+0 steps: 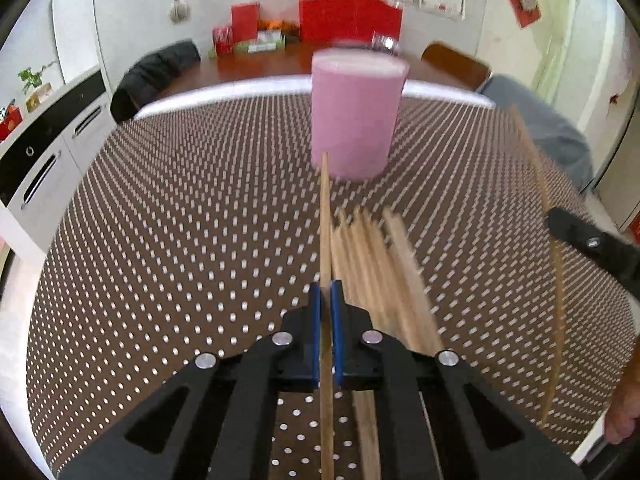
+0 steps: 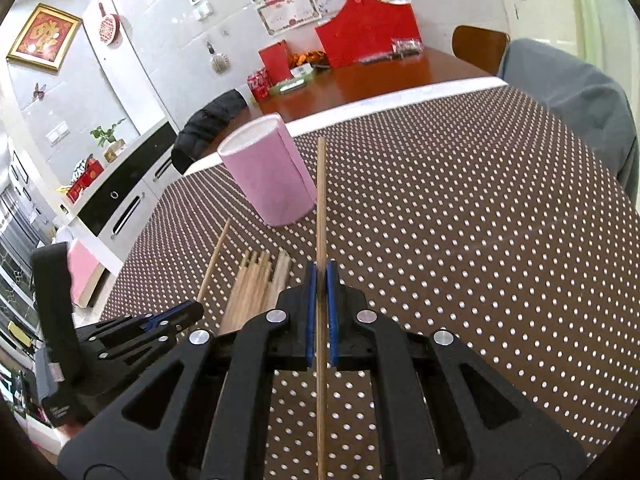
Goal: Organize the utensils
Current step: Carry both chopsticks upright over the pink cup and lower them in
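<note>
- Nearest in the left wrist view, the left tongs are closed tight on a single wooden chopstick, their blue pads pressing it from both sides; the stick runs straight out ahead between them, its far tip reaching the foot of the pink cup.
- Likewise, in the right wrist view, the right tongs are clamped on a second chopstick, which points away along the fingers and passes just right of the pink cup.
- Just beyond the left tongs, slightly to their right, a loose bundle of chopsticks lies flat on the bench, which wears a brown cloth with white dots; from the right wrist view the same bundle sits between the two tongs, with the left tongs low at the left.
- At the right edge of the left wrist view, the right tongs show as a dark tip with their chopstick slanting through, and part of a hand appears below.
- Farther out, the pink cup stands upright on the bench, apart from the bundle.
- Beyond the bench's far edge, a grey-draped chair stands at the right and a dark wooden table carries red boxes.
</note>
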`<state>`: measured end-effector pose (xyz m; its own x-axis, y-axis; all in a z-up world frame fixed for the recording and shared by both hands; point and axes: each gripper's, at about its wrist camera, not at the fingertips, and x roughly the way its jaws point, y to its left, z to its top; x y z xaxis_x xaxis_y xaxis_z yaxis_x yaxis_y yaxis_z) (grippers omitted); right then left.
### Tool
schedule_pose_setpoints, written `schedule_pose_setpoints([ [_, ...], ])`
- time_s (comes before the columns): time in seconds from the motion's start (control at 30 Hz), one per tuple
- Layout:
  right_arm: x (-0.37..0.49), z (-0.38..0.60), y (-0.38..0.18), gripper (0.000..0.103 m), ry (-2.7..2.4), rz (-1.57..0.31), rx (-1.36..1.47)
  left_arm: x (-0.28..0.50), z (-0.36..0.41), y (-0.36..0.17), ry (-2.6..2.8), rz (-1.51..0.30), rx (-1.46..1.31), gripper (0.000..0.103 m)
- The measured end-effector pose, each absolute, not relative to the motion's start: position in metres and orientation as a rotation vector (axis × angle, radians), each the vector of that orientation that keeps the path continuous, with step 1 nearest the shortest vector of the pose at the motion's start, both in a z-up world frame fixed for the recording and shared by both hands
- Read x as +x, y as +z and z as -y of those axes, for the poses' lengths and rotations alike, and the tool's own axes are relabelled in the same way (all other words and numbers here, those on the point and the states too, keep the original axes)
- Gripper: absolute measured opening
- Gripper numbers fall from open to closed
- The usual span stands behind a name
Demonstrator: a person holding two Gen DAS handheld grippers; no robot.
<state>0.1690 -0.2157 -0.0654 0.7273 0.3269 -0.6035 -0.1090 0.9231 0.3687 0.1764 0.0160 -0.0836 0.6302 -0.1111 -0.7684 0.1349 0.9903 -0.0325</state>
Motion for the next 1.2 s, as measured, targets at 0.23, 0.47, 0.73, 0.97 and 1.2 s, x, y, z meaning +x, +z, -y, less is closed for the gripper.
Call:
schedule_pose_setpoints([
  [0.23, 0.173, 0.207, -0.037, 0.005, 0.249, -0.627, 0.281, 0.158, -0.018, -0.039, -0.130, -0.668, -0.020, 0.006],
  [0.47, 0.172, 0.203, -0.005, 0.005, 0.249, -0.499, 0.257, 0.153, -0.015, -0.008, -0.144, -0.528, -0.074, 0.006],
  [0.73, 0.176, 0.194, 0.031, 0.005, 0.291, -0.322, 0.195, 0.167, -0.011, 0.028, -0.183, -0.304, -0.141, 0.006],
  [0.97, 0.199, 0.190, 0.055, 0.005, 0.345, -0.191, 0.221, 0.192, -0.011, 0.055, -0.191, -0.197, -0.191, 0.006],
  [1.2, 0.229, 0.196, 0.067, 0.005, 0.395, -0.098, 0.272, 0.221, -0.003, 0.070, -0.139, -0.127, -0.184, 0.006],
])
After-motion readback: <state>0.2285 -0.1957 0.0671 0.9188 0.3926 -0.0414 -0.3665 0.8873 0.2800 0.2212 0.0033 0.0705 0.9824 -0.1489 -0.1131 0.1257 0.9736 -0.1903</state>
